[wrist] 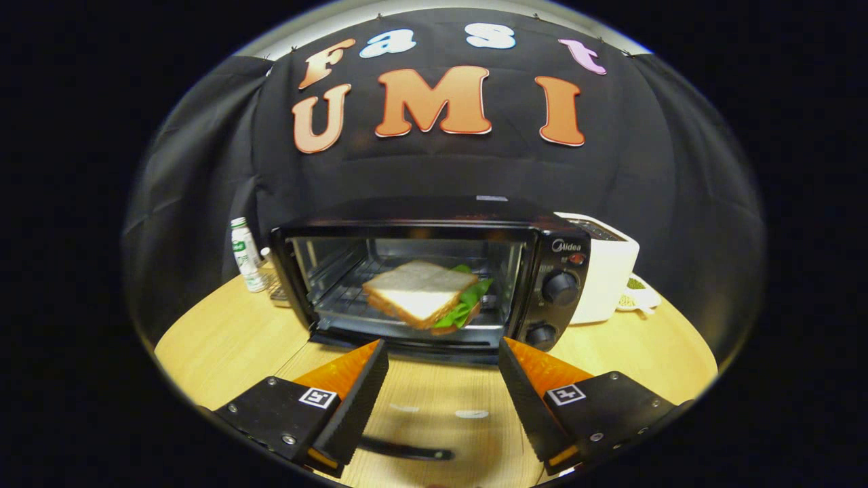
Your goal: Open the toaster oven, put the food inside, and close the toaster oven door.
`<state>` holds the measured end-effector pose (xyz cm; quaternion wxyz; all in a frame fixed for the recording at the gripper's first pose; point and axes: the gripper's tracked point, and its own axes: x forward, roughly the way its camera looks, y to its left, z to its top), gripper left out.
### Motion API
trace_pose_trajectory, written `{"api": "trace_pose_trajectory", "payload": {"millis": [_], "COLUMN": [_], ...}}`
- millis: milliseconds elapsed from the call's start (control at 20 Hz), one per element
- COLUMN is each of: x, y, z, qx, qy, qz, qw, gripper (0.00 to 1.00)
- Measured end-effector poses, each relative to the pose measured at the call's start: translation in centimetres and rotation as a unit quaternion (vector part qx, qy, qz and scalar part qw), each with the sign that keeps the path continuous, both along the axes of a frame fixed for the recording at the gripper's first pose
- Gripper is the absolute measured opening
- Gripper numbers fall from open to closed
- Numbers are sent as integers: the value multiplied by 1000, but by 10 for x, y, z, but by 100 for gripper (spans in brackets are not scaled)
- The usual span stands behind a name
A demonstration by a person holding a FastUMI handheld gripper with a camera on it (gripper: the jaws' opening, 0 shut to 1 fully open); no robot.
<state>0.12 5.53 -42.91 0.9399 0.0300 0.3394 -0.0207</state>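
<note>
We are holding gripper [442, 352] jaws wide, empty, before open toaster oven [434, 271]; sandwich [424, 293] lying on rack inside

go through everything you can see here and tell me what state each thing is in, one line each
Black toaster oven: door folded down flat, cavity open.
White-bread sandwich with green lettuce: inside the oven on the wire rack.
Claw: open, its fingers apart and empty, just in front of the oven.
White plastic bottle with green label: upright beside the oven, cap on.
White pop-up toaster: standing on the far side of the oven.
</note>
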Motion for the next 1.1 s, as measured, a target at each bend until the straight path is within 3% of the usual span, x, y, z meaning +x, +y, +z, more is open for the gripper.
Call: {"api": "trace_pose_trajectory", "payload": {"millis": [150,600,1100], "x": [-33,-117,-115], "y": [12,-4,12], "z": [-1,-21,-64], "qx": [22,48,28], "qy": [10,61,117], "qz": [21,20,41], "qw": [999,997,992], "gripper": [97,97,97]}}
